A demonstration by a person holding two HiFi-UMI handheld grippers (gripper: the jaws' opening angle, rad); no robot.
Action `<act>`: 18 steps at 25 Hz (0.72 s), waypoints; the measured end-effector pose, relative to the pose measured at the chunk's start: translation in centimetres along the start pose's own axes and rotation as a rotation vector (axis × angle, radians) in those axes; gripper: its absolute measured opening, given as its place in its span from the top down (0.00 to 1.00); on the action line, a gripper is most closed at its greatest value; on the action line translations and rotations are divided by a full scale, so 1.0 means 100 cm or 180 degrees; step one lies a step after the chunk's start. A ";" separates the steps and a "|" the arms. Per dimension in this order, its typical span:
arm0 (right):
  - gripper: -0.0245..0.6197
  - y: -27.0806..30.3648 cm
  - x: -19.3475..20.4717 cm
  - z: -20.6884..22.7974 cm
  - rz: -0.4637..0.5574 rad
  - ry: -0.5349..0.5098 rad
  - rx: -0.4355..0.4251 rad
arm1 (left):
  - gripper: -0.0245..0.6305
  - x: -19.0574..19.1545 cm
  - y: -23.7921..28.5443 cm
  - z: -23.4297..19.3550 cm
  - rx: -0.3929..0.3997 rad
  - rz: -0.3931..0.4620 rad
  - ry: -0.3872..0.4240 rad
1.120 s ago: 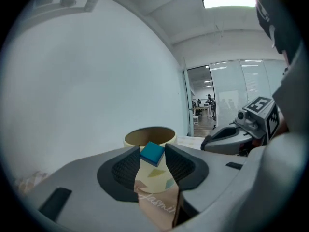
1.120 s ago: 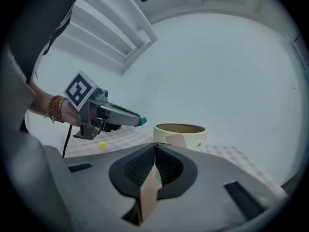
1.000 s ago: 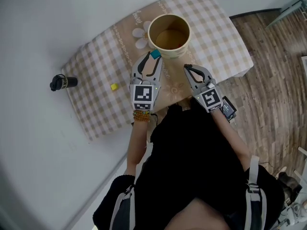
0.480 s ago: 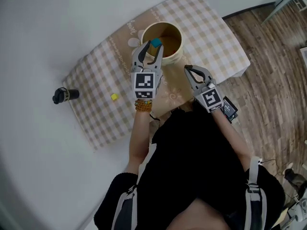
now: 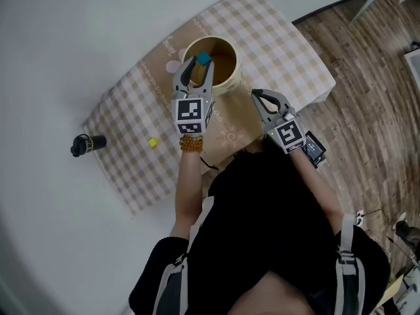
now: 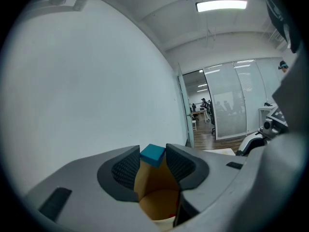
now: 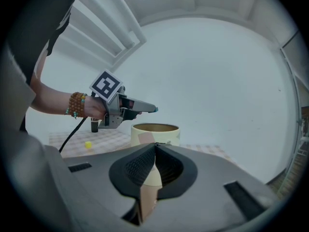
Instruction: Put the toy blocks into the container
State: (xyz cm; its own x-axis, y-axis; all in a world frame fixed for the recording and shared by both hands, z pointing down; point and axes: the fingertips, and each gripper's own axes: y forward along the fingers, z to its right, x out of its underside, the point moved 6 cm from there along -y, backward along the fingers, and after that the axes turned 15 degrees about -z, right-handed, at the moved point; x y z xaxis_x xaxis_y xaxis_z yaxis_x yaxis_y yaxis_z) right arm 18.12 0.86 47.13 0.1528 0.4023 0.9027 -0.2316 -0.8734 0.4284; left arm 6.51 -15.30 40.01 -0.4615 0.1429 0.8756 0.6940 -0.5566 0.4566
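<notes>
My left gripper (image 5: pixel 199 63) hangs over the mouth of the tan round container (image 5: pixel 226 79) on the checked tablecloth. A teal block (image 5: pixel 204 59) sits between its fingertips, touching both pads; the jaws are opening. In the left gripper view the block (image 6: pixel 152 154) is at the jaw tips, with the container's inside (image 6: pixel 154 192) below. My right gripper (image 5: pixel 256 94) is shut and empty, to the right of the container near the table's front edge. A small yellow block (image 5: pixel 152 142) lies on the cloth to the left.
A black bottle (image 5: pixel 88 144) lies at the table's left edge, beyond the yellow block. The checked cloth (image 5: pixel 275 38) runs on behind and to the right of the container. Wooden floor (image 5: pixel 367 77) lies to the right. A white wall stands behind the table.
My left gripper has carried the teal block forward from the container's near rim to above its opening. The right gripper has stayed where it was.
</notes>
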 end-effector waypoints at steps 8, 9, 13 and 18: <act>0.95 -0.001 0.002 0.006 -0.0021 0.0013 -0.0005 | 0.68 0.002 0.008 0.002 0.0022 -0.0027 -0.0015; 0.95 -0.001 0.002 0.005 -0.0020 0.0017 -0.0010 | 0.68 0.002 0.007 0.002 0.0017 -0.0029 -0.0017; 0.95 0.001 0.002 0.002 -0.0027 0.0017 -0.0059 | 0.70 0.004 -0.004 0.000 -0.0034 -0.0009 -0.0044; 0.95 0.011 0.000 -0.014 -0.0054 -0.0037 -0.0225 | 0.70 0.022 -0.030 -0.017 -0.0211 -0.0018 -0.0193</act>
State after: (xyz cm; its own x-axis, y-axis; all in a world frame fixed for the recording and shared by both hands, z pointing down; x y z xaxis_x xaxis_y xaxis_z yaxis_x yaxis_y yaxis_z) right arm 16.53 0.26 47.66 0.1683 0.4132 0.8949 -0.2961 -0.8447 0.4458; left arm 2.47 -14.74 40.30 -0.4295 0.1944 0.8819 0.6525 -0.6083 0.4519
